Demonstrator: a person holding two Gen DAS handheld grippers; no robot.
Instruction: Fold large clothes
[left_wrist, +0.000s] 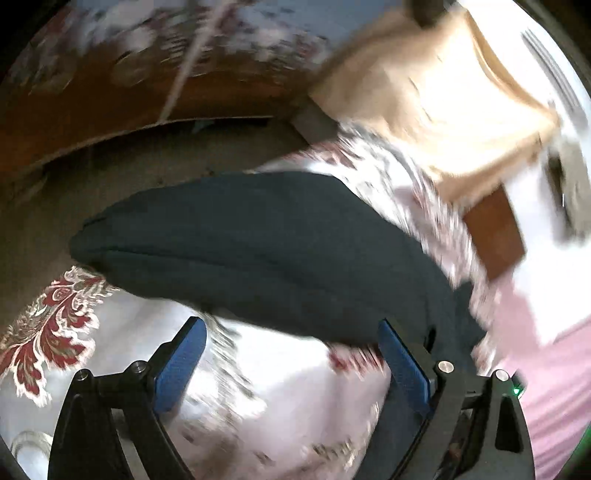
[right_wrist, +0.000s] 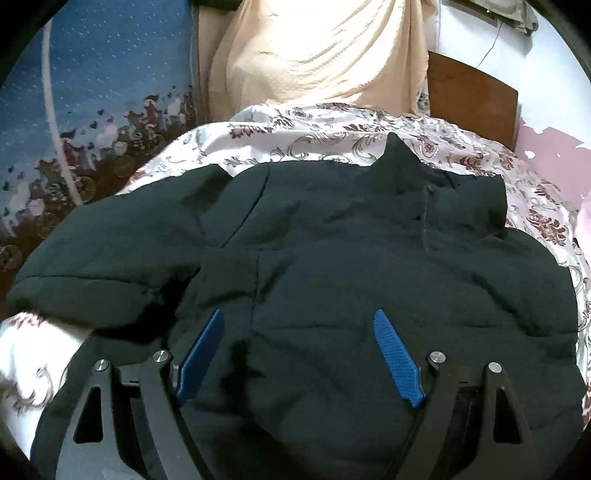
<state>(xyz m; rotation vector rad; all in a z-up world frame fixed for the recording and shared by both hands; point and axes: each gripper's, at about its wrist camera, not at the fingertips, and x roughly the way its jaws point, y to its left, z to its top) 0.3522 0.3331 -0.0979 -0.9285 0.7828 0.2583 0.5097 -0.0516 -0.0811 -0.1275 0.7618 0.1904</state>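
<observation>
below, a puffy quilted dark jacket (right_wrist: 332, 258) lies on the floral satin bedspread (right_wrist: 332, 129); right tongs (right_wrist: 301, 325) and left tongs (left_wrist: 291, 332) gape wide, gripping nothing.

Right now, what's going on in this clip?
A person with a hand-held gripper in each hand is folding a dark puffy zip-up jacket spread on a white satin bedspread with red floral print. Both are open and hold nothing: the right hand-held gripper hangs over the jacket's front, the left hand-held gripper by one sleeve. No fold shows in the jacket's front yet.
</observation>
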